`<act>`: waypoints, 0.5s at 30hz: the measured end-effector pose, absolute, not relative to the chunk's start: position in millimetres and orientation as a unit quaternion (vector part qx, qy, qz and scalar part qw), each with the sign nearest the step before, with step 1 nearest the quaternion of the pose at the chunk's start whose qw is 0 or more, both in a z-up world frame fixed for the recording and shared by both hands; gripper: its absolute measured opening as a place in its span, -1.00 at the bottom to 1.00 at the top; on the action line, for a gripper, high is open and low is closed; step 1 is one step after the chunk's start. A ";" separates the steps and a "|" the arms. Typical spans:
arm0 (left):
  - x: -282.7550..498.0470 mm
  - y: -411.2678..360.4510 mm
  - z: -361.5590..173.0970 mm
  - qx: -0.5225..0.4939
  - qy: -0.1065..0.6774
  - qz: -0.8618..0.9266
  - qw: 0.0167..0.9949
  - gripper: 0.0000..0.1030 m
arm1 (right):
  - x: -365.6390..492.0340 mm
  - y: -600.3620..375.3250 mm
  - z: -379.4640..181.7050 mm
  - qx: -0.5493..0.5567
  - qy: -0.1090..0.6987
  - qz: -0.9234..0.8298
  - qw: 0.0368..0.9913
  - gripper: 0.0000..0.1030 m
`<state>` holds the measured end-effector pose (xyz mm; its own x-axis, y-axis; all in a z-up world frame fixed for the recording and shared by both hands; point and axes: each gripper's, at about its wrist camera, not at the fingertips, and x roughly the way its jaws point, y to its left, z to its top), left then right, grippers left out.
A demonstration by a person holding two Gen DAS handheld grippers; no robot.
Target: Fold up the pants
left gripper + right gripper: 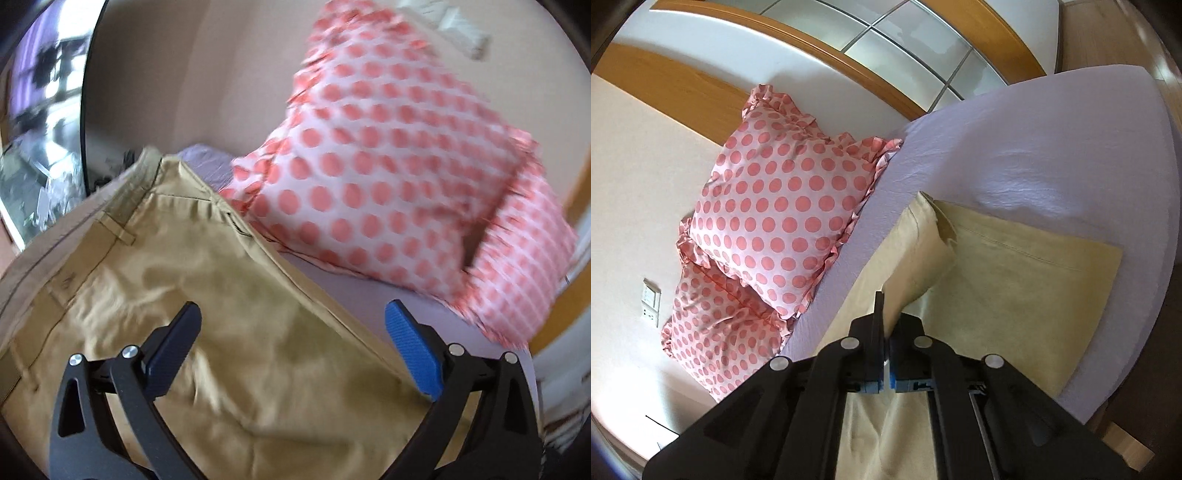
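1. Khaki pants [1015,280] spread on the bed [1052,147], giving a flat folding base.
2. Right gripper [886,325] clenched on a raised pant fold, for carrying over.
3. Left gripper [293,332] released, hovering above the waistband area.
4. Polka-dot pillows [775,206] beside.

Two pink polka-dot pillows [775,206] against wall, lilac bedsheet [1052,147], wall switch [651,302], wooden-framed window [905,44]
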<state>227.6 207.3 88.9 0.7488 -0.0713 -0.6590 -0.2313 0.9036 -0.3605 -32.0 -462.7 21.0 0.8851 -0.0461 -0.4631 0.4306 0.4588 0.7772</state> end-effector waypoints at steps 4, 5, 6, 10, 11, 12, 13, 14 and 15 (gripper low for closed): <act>279.4 216.0 66.9 -0.212 0.402 0.075 0.888 0.41 | -29.7 -464.8 19.5 0.506 0.190 -0.140 0.830 -0.98; 287.4 220.3 59.9 -0.222 0.413 0.073 0.880 0.12 | -28.9 -464.4 20.3 0.506 0.188 -0.139 0.830 -0.98; 292.6 226.3 50.7 -0.243 0.425 0.064 0.870 -0.68 | -28.6 -464.1 21.2 0.508 0.186 -0.138 0.830 -0.98; 249.1 229.7 59.3 -0.242 0.396 0.043 0.885 -0.87 | -32.2 -466.1 29.8 0.509 0.177 -0.128 0.833 -0.98; 234.5 228.3 66.2 -0.232 0.383 0.040 0.893 -0.87 | -37.1 -467.7 33.9 0.507 0.172 -0.128 0.835 -0.97; 202.5 227.9 78.7 -0.225 0.359 0.033 0.905 -0.87 | -42.8 -469.9 37.0 0.506 0.166 -0.129 0.837 -0.97; 165.8 230.0 89.7 -0.227 0.336 0.022 0.914 -0.87 | -47.6 -471.9 38.9 0.505 0.162 -0.131 0.838 -0.97; 145.5 230.2 95.2 -0.231 0.326 0.016 0.917 -0.87 | -55.5 -474.6 40.8 0.504 0.158 -0.135 0.838 -0.97; 109.2 234.3 100.1 -0.242 0.311 0.005 0.919 -0.86 | -61.9 -476.7 41.2 0.502 0.156 -0.139 0.839 -0.97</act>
<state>109.2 234.3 100.1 0.8064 -0.1416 -0.5742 -0.1601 0.8825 -0.4423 -61.9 -476.7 41.2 0.9124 -0.0762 -0.4022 0.3905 0.4568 0.7993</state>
